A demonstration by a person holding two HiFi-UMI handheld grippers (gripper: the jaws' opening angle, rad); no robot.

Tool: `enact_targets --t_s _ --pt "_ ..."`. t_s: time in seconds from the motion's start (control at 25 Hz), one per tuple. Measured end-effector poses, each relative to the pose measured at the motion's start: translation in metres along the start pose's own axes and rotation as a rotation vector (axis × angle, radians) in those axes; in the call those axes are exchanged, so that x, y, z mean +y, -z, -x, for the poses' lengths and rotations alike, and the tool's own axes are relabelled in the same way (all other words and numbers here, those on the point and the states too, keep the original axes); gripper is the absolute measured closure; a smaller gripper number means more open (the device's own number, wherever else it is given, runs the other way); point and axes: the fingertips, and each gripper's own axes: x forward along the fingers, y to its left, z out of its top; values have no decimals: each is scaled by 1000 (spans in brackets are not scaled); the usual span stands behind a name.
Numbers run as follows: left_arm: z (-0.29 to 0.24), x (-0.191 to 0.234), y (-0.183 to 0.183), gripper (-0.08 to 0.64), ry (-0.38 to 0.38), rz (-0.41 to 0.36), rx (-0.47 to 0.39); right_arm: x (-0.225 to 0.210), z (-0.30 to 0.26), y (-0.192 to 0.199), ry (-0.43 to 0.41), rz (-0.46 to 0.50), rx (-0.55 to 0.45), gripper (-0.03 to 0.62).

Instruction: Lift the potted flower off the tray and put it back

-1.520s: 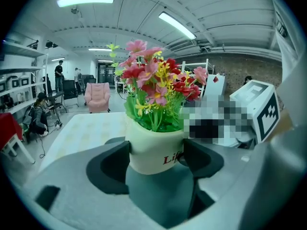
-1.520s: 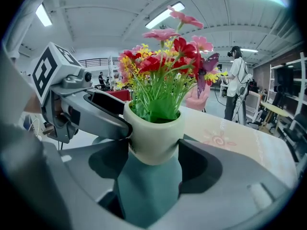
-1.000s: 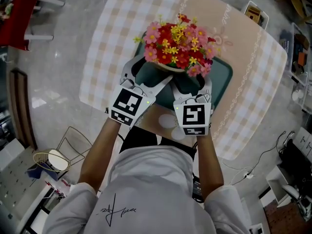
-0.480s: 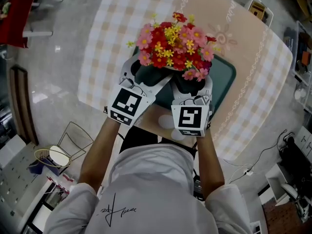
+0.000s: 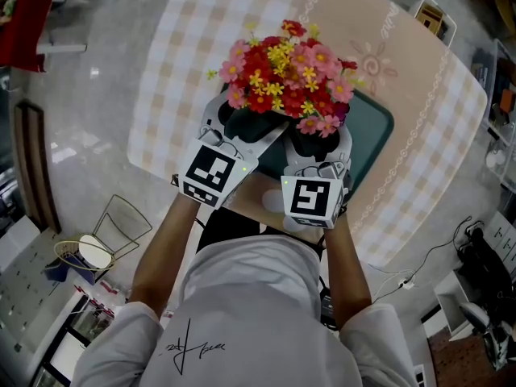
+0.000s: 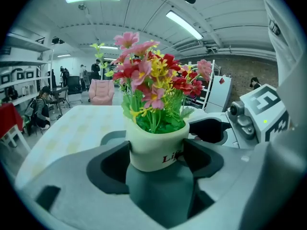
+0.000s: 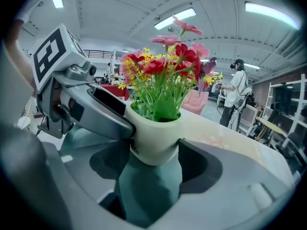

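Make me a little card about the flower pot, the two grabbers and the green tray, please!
potted flower: white pot, upright, with red, pink and yellow blooms
left gripper: shut on the pot's sides
right gripper: shut on the same pot
tray: dark green, below the pot, on the table
pot and tray: the pot looks lifted clear of the tray
table: covered with a checked cloth

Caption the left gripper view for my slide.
Left gripper clamps the cream pot of flowers above the teal tray.

Table (image 5: 185, 63) under beige checked cloth — 1 teal tray (image 5: 372, 135) lying on it, near front edge.
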Motion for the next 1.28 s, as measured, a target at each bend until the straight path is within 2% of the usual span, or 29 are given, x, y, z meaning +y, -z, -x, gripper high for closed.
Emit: enact_targets --t_s 0.2,0.4,0.52,0.84,1.04,1.16,1.28 --pt "-10 1 2 206 2 19 1 -5 -5 7 -22 -28 7 267" --pt "1 4 -1 209 -23 11 -8 2 -2 1 -32 -42 6 256" --pt "-18 7 -1 218 -16 26 17 -18 -11 9 -26 -59 32 259" --pt "-20 9 10 245 -8 101 39 -31 -9 16 -36 -97 63 321" --pt "-15 6 10 268 1 155 31 -28 -2 12 -33 -105 58 345" --pt "-11 1 5 270 29 190 12 -27 4 9 -24 -104 62 397" --pt "-7 -3 4 289 39 197 6 -24 11 6 -12 -105 59 410"
